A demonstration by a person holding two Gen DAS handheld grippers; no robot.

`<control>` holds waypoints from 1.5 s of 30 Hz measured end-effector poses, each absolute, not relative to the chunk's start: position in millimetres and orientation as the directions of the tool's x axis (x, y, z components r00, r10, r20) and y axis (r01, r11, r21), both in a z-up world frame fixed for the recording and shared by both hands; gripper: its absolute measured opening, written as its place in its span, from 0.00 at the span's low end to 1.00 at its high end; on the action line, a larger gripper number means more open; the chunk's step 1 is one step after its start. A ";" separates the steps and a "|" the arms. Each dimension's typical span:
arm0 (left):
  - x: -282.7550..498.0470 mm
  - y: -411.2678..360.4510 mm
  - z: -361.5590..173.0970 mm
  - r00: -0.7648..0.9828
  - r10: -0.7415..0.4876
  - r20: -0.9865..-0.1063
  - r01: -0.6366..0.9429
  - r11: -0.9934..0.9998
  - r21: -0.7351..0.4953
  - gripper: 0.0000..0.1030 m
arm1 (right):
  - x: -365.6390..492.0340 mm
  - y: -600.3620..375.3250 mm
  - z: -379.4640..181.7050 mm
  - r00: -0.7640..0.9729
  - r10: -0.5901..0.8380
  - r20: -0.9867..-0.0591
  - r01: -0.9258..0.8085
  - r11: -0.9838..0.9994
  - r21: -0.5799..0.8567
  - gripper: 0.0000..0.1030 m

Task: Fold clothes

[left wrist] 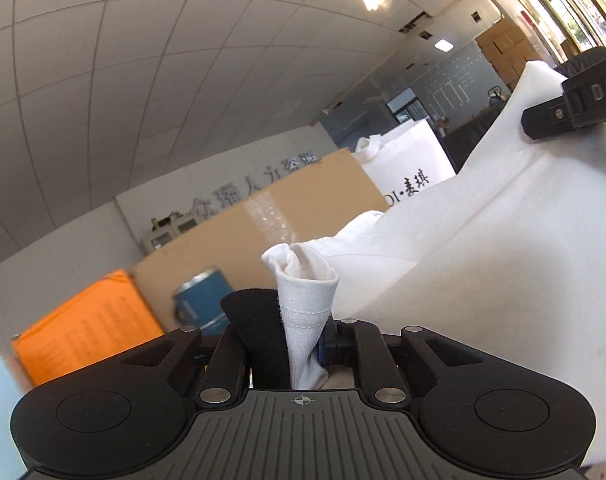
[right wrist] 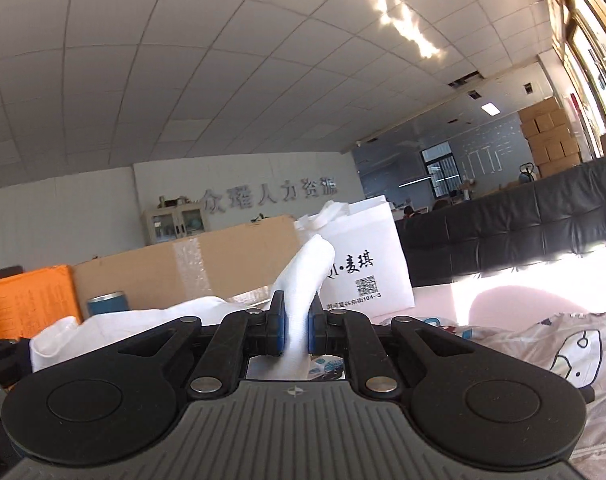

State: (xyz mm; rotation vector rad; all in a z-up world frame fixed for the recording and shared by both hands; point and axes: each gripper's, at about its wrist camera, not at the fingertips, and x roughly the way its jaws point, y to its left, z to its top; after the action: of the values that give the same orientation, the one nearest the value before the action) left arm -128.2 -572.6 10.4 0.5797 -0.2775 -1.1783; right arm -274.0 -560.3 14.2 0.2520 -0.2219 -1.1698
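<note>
Both claws pinch the white garment (left wrist: 483, 248): left gripper (left wrist: 303, 340), right gripper (right wrist: 294, 334). Behind it stand a cardboard box (right wrist: 223, 268), white bag (right wrist: 367, 268) and black sofa (right wrist: 523, 224).

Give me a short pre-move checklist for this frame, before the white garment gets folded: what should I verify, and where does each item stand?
1. Left claw shut on the white garment, at its ribbed cuff: ok.
2. Right claw shut on a bunched edge of white cloth: ok.
3. Cloth spans between both claws: ok in the left view.
4. Cloth flat, without wrinkles: not ok, it is bunched at both grips.
5. Landing surface under the garment: cannot tell.
6. Printed garment lies close to the right: not ok.
</note>
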 end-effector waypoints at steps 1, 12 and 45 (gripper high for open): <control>-131.7 -586.7 2.4 0.360 -0.926 -0.117 0.792 0.237 0.562 0.13 | -279.0 -568.2 4.6 0.352 -0.936 0.025 0.883 0.341 0.324 0.09; -145.7 -637.6 -58.4 0.388 -0.877 -0.282 0.765 0.136 0.630 0.26 | -293.5 -632.0 -44.5 0.262 -0.875 -0.408 0.909 0.081 0.410 0.10; -57.9 -349.3 29.7 0.397 -0.917 -0.044 0.906 0.383 0.180 1.00 | -230.7 -413.1 1.4 0.284 -0.951 -0.121 0.875 0.206 0.439 1.00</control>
State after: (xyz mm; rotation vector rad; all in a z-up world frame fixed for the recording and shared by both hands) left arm -57.9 -349.3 29.7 0.1862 -0.0666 -1.1627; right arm -230.7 -413.1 1.4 0.4705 -0.1904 -1.2826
